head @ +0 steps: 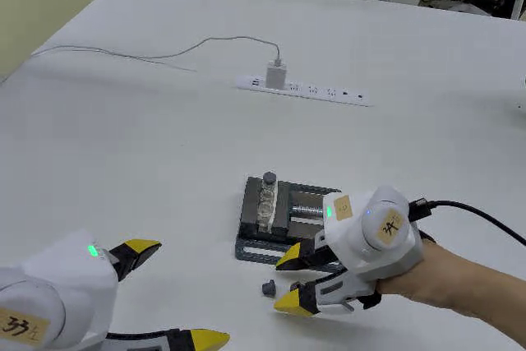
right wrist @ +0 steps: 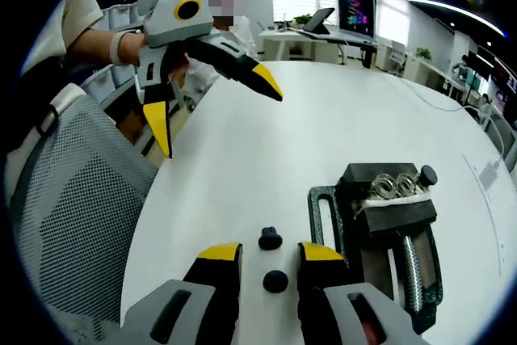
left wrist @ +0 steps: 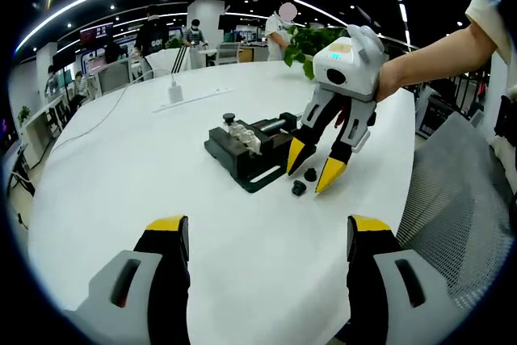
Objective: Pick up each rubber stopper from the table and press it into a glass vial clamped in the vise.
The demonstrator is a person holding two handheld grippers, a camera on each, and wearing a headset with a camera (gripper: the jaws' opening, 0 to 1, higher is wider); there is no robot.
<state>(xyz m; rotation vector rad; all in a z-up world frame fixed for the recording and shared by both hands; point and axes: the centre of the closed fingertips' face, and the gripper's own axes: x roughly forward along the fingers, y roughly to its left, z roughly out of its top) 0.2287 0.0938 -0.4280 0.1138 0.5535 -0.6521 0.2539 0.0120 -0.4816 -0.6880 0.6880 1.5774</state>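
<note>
Looks partly done: seated stopper [right wrist: 427, 174] on the end vial in the vise [right wrist: 380, 224], open vials [right wrist: 388, 186] beside it, two loose stoppers [right wrist: 270, 238] on the table [head: 164, 137] nearby. Right gripper [right wrist: 271, 252] apart, straddling one; left gripper [head: 177, 292] wide apart, empty.

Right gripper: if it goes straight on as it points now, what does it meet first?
Probably the nearer rubber stopper, lying between its open jaws; a second stopper lies just beyond.
</note>
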